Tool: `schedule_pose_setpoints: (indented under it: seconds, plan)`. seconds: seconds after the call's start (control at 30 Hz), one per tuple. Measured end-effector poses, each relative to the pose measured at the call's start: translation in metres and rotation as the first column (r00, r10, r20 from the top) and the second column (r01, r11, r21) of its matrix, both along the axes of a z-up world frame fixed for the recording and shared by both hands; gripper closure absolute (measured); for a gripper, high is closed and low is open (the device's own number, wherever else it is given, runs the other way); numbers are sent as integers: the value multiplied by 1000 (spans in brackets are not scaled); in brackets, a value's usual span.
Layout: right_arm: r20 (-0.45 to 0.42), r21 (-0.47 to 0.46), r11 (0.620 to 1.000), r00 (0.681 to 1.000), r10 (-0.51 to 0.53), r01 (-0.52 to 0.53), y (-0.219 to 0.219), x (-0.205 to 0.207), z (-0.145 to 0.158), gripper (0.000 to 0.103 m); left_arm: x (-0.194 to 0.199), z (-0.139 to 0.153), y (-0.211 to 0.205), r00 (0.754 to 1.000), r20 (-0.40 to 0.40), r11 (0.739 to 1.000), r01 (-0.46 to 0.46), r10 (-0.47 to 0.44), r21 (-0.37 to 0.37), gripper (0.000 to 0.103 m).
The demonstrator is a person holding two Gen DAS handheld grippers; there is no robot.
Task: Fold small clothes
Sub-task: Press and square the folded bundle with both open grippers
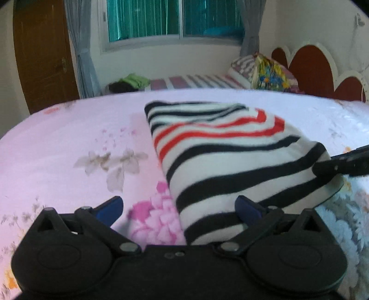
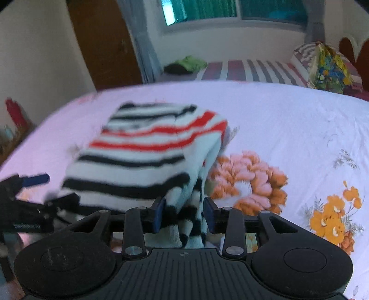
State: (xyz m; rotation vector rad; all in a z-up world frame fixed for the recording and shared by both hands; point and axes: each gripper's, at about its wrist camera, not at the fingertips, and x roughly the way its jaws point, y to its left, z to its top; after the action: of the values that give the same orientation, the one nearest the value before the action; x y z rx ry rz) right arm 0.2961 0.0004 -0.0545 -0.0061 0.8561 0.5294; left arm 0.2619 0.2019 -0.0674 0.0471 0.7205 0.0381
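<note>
A small striped garment (image 1: 230, 157), white with black and red stripes, lies folded on the pink floral bedsheet (image 1: 80, 143). My left gripper (image 1: 178, 208) is open at its near edge, one finger on the sheet, the other over the cloth. In the right wrist view the garment (image 2: 150, 152) is lifted at its near right corner. My right gripper (image 2: 184, 215) has its fingers closed on the bunched layers of that corner. The right gripper also shows at the right edge of the left wrist view (image 1: 341, 163). The left gripper shows at the left of the right wrist view (image 2: 30, 196).
A second bed with a striped sheet (image 1: 196, 80) stands behind, with a colourful pillow (image 1: 269, 73) and a green cloth (image 1: 133, 79) on it. A wooden door (image 1: 43, 53) and a curtained window (image 1: 175, 18) are at the back.
</note>
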Motion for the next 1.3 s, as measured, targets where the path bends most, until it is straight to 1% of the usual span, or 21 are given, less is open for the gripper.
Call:
schedule_pose_setpoints:
  seconds: [0.1,0.13,0.17,0.23,0.27,0.3,0.33,0.43,0.57,0.63,0.7,0.73,0.8,0.83,0.97,1.0,1.03,1.1,1.13,1.2,1.3]
  plan:
    - [-6,14,1000,1000,-23,23,-2,4,-12,68,0,4,1,1000,-6,1000,-2,2,-7,1]
    - [1,8,1000,1000,-21,21,1,1,-10,82,-3,6,1,1000,-6,1000,-2,2,-3,1]
    - [18,-6,1000,1000,-18,19,5,-4,-4,87,-4,7,1,1000,-4,1000,-3,3,-4,1]
    - [56,-58,998,998,-14,17,12,-10,-5,87,-6,5,2,1000,-13,1000,-2,2,24,1]
    - [35,-55,998,999,-23,25,12,-8,-13,87,-4,-3,1,999,-37,999,3,-1,39,1]
    - [21,-37,998,999,-40,41,9,-6,-17,78,-2,-11,2,998,-67,1000,1,1,30,1]
    - [25,-46,996,997,-76,77,7,-2,-20,59,0,-14,4,998,-64,1000,-10,11,6,1]
    - [-7,-13,993,993,-114,114,-1,-2,-6,57,-6,-6,8,998,-55,998,-45,43,-32,1]
    - [119,29,995,988,-101,98,-2,-24,27,57,-18,-2,7,998,-37,998,-51,50,-28,1]
    - [103,41,999,994,-31,27,8,-26,22,56,-18,-9,8,997,-51,997,-65,63,-35,1]
    - [26,-67,998,1000,6,-4,25,-17,-3,56,-18,-11,8,995,-56,995,-82,78,-65,1]
    - [-12,-71,997,1000,-14,13,25,-13,-16,52,-17,-11,9,995,-62,994,-81,77,-72,1]
    - [-68,16,995,993,-97,98,10,-5,-21,39,-17,-11,10,995,-62,995,-78,74,-65,1]
    - [-79,30,993,990,-116,119,5,-5,-18,39,-17,-9,10,996,-62,995,-75,71,-61,1]
    - [65,13,990,987,-144,143,-3,-26,11,38,-22,-6,9,995,-61,995,-80,77,-55,1]
    - [66,11,992,989,-130,129,-3,-28,10,29,-24,-7,8,995,-59,995,-85,82,-50,1]
    - [46,-20,993,993,-112,113,0,-28,3,0,-25,-8,7,994,-59,994,-97,94,-51,1]
    - [-101,-174,982,991,-90,71,13,-19,-28,0,-27,-8,5,990,-70,990,-124,119,-67,1]
    - [-32,-158,984,996,-85,79,12,-25,-27,0,-28,-7,4,988,-83,989,-132,127,-62,1]
    - [-57,-149,985,994,-93,84,8,-27,-27,0,-35,-2,-1,988,-91,991,-127,123,-37,1]
    - [-12,-28,989,989,-146,146,-12,-39,-15,0,-53,6,-10,990,-59,991,-131,131,11,1]
